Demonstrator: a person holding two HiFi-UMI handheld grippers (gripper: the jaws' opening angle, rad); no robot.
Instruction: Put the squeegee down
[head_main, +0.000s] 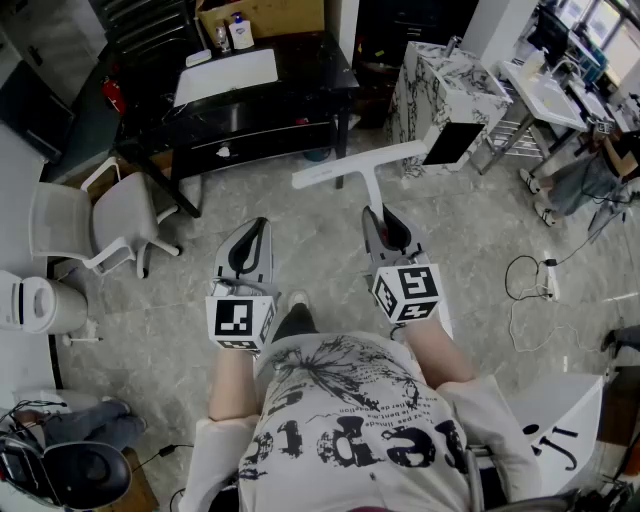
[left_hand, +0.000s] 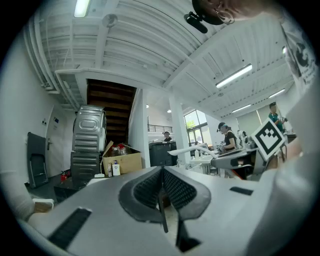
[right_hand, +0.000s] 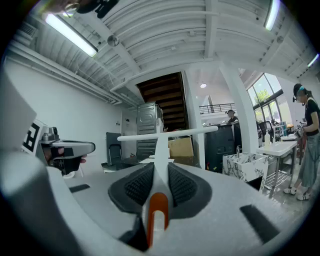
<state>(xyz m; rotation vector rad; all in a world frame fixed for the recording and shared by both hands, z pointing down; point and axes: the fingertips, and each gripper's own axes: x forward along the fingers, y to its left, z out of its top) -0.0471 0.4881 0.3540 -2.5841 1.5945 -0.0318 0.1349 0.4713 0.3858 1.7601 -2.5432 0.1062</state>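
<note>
The squeegee was held out level before the person, its handle pinched in the right claw, with the blade bar crosswise above the floor. It was judged light, stiff and smooth, likely to swivel if gripped loosely, and best held along the handle. The left claw was pressed together, empty. Open floor was seen ahead, bounded by the black tabletop, a marbled cabinet and chairs.

- right hand-held gripper is clamped on the handle of the white squeegee, blade held out front above the floor
- left hand-held gripper sits level beside it, jaws together
- black counter is further ahead, two white chairs off to the left
</note>
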